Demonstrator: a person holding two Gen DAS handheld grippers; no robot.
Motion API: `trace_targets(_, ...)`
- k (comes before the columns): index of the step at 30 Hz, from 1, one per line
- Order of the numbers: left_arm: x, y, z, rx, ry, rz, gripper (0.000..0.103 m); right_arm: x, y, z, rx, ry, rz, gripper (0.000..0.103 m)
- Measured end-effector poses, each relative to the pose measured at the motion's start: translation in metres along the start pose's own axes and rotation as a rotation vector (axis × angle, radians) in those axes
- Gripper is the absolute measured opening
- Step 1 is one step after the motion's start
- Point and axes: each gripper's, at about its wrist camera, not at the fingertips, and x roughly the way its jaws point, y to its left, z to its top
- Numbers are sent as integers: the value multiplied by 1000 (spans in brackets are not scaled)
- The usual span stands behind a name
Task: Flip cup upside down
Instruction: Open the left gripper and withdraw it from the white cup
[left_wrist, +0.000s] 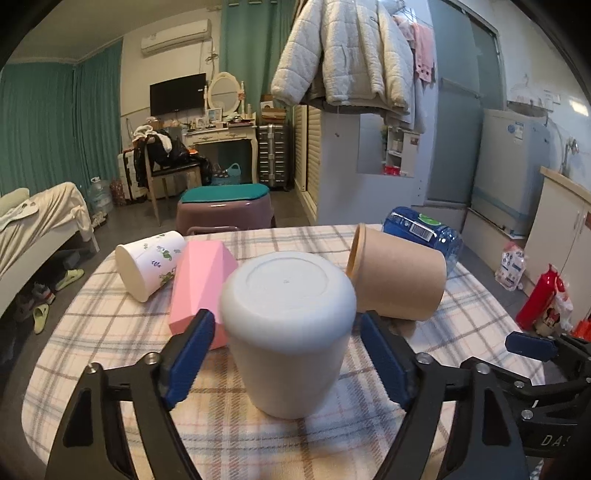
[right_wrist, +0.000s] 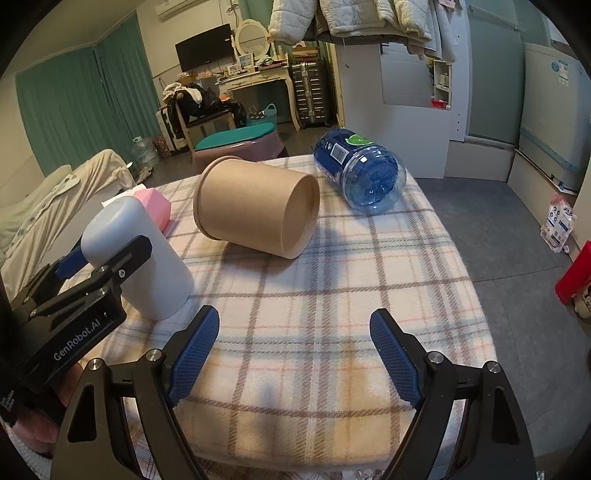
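1. white cup (left_wrist: 288, 332): table centre, base up, mouth down on plaid cloth (left_wrist: 110, 325); flip looks done.
2. left gripper (left_wrist: 286, 345): jaws spread, flanking cup, apparently not gripping; withdrawal remains.
3. right gripper (right_wrist: 293, 356): wide open, empty, at cup's 4 o'clock.

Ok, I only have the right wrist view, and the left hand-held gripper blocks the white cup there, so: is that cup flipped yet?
Observer: Yes. In the left wrist view the plain white plastic cup stands with its flat base up and its mouth down on the plaid tablecloth.
Operator: Is it being clamped?
Observer: The left hand-held gripper straddles it. A thin gap shows at each blue pad, so it looks open.
Operator: Anything else I can't see?
Observer: A white floral paper cup lies on its side, left of the pink faceted cup.
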Motion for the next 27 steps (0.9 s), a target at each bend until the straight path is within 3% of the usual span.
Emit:
trace_targets(10, -38, 8, 9, -15, -23, -23, 88, -29, 12, 2, -18, -55, -6, 84)
trace_targets(27, -142, 41, -1, -29, -120, 24, 88, -120, 58, -22, -114, -257, 8, 84)
